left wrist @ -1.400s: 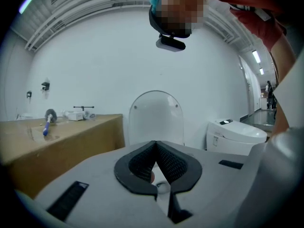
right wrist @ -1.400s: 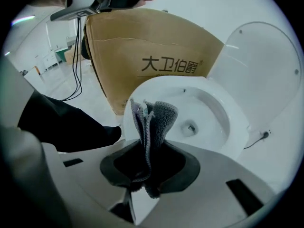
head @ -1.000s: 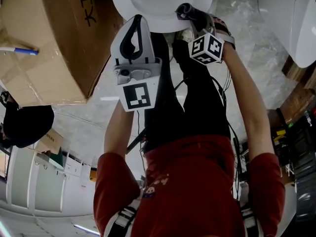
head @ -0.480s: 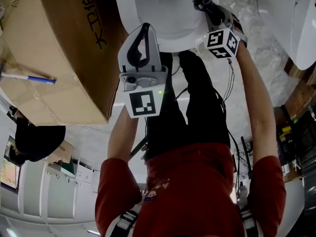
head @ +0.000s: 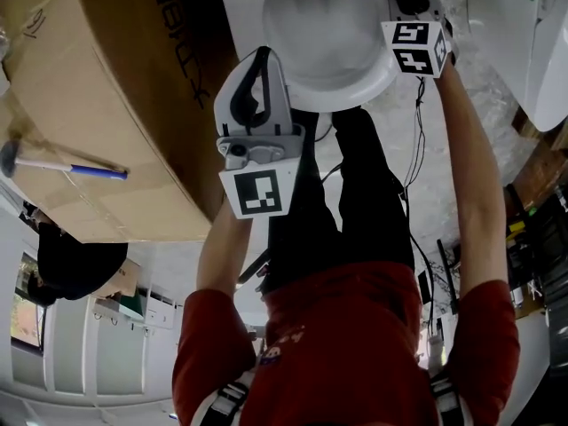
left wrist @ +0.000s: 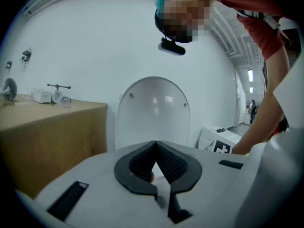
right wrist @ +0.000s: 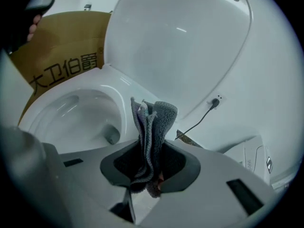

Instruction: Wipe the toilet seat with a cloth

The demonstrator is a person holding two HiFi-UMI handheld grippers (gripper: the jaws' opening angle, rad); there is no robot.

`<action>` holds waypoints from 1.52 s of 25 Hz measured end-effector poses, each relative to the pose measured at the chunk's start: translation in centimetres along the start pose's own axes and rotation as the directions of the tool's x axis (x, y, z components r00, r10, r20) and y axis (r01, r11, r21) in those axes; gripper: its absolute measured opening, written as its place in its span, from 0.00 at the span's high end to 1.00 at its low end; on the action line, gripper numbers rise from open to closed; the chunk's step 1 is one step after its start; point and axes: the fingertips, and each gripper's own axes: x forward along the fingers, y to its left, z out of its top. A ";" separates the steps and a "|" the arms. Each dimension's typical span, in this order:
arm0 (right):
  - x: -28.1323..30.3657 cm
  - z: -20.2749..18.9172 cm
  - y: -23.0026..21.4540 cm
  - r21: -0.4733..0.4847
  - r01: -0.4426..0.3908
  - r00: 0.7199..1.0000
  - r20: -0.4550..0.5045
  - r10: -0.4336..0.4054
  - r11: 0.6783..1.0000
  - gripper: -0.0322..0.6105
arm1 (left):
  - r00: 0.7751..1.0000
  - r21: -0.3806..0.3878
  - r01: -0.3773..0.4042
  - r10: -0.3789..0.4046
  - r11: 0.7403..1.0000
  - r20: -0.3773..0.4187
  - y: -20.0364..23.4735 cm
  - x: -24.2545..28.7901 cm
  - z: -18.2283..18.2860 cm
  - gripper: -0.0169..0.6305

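- The cardboard box (head: 106,105) is the biggest thing here. It stands just beside the toilet, on my left, with dark print on its side.
- The toilet bowl (head: 330,47) is white and open, right in front of me, with its rim bare all round.
- The lid (right wrist: 185,42) stands raised behind the bowl, upright against the white wall.
- My left gripper (left wrist: 155,145) hangs in front of the bowl's near edge and points at the raised lid. Its fingers are pressed together with nothing between them.
- My right gripper (right wrist: 151,148) is at the far right side of the bowl and tilts down toward the rim. Its fingers pinch the cloth.
- The cloth (right wrist: 153,120) is grey and bunched into folds. It sticks out past my right fingertips over the right side of the rim; I cannot tell whether it touches the rim.
- A blue-handled tool (head: 75,165) lies on top of the box.
- A thin dark cable (right wrist: 197,122) runs along the wall, right of the lid.
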 end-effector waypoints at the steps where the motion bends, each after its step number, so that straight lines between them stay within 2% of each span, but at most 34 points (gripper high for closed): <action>1: 0.4 0.6 -0.4 0.025 0.014 1.000 -0.005 -0.014 1.000 0.83 | 1.000 -0.005 -0.003 0.003 1.000 -0.002 0.5 0.2 0.0 0.95; 6: 1.4 2.7 -1.2 0.151 0.075 0.997 -0.034 -0.070 0.986 0.83 | 1.000 -0.021 -0.012 0.012 1.000 -0.010 2.4 0.7 -0.1 0.95; 12: 2.6 7.3 0.6 0.146 0.082 0.996 0.005 -0.084 0.986 0.83 | 0.999 -0.040 -0.028 0.028 0.999 -0.019 3.9 0.2 -0.3 0.95; 17: 3.1 10.7 3.2 0.195 0.061 0.997 0.043 -0.071 0.979 0.83 | 0.998 -0.042 -0.051 0.050 0.998 -0.028 5.0 -0.7 -0.1 0.95; 20: 3.0 12.3 5.1 0.183 0.032 0.996 0.073 -0.046 0.983 0.83 | 0.998 -0.044 -0.063 0.062 0.997 -0.028 5.2 -1.4 0.2 0.95; 25: 3.1 15.8 10.6 0.080 -0.112 0.989 0.102 0.104 0.991 0.83 | 0.997 -0.035 -0.075 0.074 0.997 -0.024 5.0 -2.5 0.9 0.95; 27: 3.1 16.3 11.5 0.050 -0.137 0.987 0.088 0.132 0.989 0.83 | 0.996 -0.037 -0.083 0.082 0.996 -0.022 4.8 -2.9 1.3 0.95; 32: 1.0 16.0 10.8 0.090 -0.174 0.981 0.103 0.164 0.981 0.83 | 0.995 -0.034 -0.096 0.096 0.995 0.000 4.2 -4.1 3.4 0.95; 38: -6.6 14.2 9.5 0.151 -0.198 0.972 0.157 0.174 0.969 0.83 | 0.994 -0.007 -0.100 0.100 0.995 0.031 2.3 -5.9 7.4 0.95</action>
